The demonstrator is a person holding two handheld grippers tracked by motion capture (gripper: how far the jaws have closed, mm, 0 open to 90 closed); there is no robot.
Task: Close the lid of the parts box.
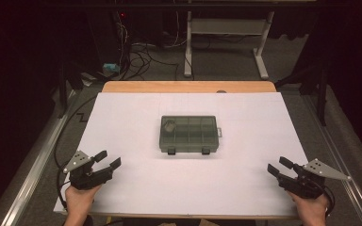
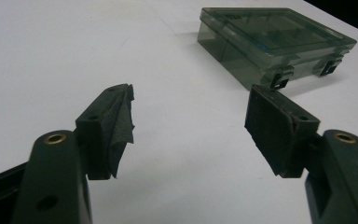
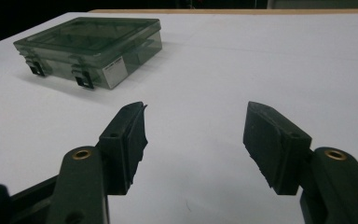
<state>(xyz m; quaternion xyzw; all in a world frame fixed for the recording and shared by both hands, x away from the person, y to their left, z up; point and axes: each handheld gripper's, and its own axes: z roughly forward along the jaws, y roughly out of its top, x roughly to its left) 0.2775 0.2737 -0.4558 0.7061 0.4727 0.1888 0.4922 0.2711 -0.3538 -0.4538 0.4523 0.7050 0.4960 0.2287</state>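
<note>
A: Where does the compartment box point(image 1: 188, 135) sit?

B: It lies flat in the middle of the white table point(image 1: 136, 188), lid shut. It is smoky see-through plastic, with two dark latches on the side facing the person.

A: What is inside it?

B: Dividers split it into compartments. One small grey object point(image 1: 169, 126) lies in the far left compartment; its kind cannot be told. A pale label shows on one short end wall.

A: And the tongs?

B: The left tongs point(image 1: 107, 160) rest near the table's near left corner, jaws wide apart, nothing between them. The right tongs point(image 1: 279, 166) rest near the near right corner, jaws also spread and bare. Both are well apart from the box and point towards it.
</note>
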